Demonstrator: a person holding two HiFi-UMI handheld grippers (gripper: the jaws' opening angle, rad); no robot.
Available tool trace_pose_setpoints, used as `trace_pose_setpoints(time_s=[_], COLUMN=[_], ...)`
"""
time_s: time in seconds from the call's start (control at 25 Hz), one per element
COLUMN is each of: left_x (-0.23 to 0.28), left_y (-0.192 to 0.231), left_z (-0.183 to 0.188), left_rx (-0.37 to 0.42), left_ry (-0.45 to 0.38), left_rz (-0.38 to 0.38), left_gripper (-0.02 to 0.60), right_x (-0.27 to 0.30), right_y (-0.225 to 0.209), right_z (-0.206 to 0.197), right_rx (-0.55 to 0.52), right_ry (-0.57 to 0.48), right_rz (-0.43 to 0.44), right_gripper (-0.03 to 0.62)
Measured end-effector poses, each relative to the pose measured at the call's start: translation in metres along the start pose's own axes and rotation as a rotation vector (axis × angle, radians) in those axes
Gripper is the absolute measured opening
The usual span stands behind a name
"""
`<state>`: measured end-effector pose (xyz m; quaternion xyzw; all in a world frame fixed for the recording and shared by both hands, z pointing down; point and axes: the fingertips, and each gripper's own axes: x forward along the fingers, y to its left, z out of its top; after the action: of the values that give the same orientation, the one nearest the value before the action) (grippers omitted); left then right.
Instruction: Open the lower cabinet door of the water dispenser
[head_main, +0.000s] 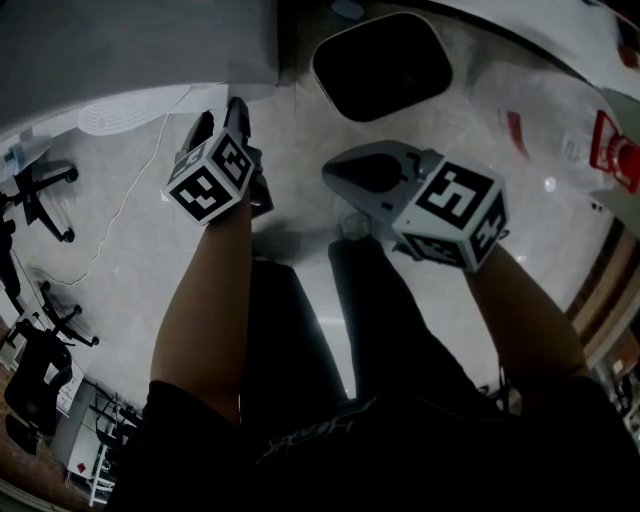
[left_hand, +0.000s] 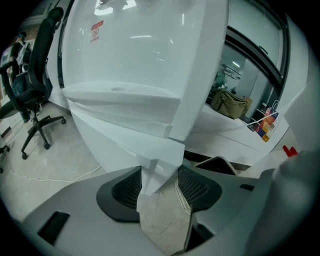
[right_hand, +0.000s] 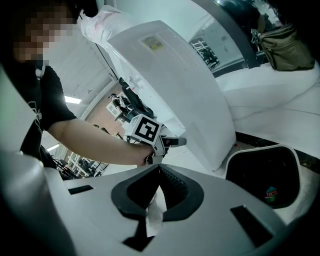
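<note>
**Figure.** Left gripper at the door edge, step in hand: pulling the door open.

The water dispenser (left_hand: 135, 60) stands on the floor (head_main: 300, 190), with no bench in view. A black bin (head_main: 380, 65) sits just beside it. The lower cabinet door (left_hand: 155, 160) is the white panel under the dispenser's ledge. In the left gripper view its narrow edge runs down between the jaws of the left gripper (left_hand: 160, 176). The ribbed pads (left_hand: 127, 187) appear to lie against both faces of that edge, so this reads as a pinch on the door. The door does not yet look swung out.

The right gripper (right_hand: 159, 172) hangs free above the floor, near the bin. Its fingertips are pressed together on nothing.

**How to do the step well (judgement).**
- Keep the pinch firm, because the panel is smooth and thin and the pads could slide off its edge.
- Pull along an arc about the hinge side, not straight back, so the edge does not twist out of the jaws.
- Move slowly at first, as a catch or magnet may let go suddenly.
- Keep the right gripper and the bin out of the door's sweep.
</note>
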<state>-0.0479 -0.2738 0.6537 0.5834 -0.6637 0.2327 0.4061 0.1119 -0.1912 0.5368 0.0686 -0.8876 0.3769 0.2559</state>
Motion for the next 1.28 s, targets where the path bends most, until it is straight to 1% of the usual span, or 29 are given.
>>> trace_pose_setpoints(time_s=[0.12, 0.28, 0.44, 0.6, 0.68, 0.92, 1.28], left_x=[-0.002, -0.009, -0.015, -0.019, -0.020, -0.029, -0.039], left_y=[0.002, 0.009, 0.014, 0.016, 0.017, 0.025, 0.033], left_z=[-0.002, -0.008, -0.017, -0.022, -0.024, -0.033, -0.045], left_rx=[0.017, 0.023, 0.019, 0.068, 0.079, 0.094, 0.134], left_ry=[0.010, 0.020, 0.037, 0.049, 0.057, 0.074, 0.122], left_rz=[-0.040, -0.036, -0.048, -0.067, -0.072, -0.058, -0.067], left_gripper=[0.232, 0.232, 0.230, 0.212, 0.210, 0.198, 0.178], right_x=[0.008, 0.015, 0.017, 0.023, 0.028, 0.040, 0.050], right_y=[0.009, 0.022, 0.028, 0.037, 0.039, 0.049, 0.064], right_z=[-0.001, -0.002, -0.005, -0.003, -0.005, -0.005, 0.004], right_rx=[0.007, 0.001, 0.032, 0.069, 0.075, 0.092, 0.065], right_ry=[-0.007, -0.005, -0.031, -0.066, -0.079, -0.092, -0.094], right_rz=[0.004, 0.004, -0.005, -0.013, -0.021, -0.016, -0.023], right_gripper=[0.012, 0.012, 0.012, 0.012, 0.012, 0.012, 0.012])
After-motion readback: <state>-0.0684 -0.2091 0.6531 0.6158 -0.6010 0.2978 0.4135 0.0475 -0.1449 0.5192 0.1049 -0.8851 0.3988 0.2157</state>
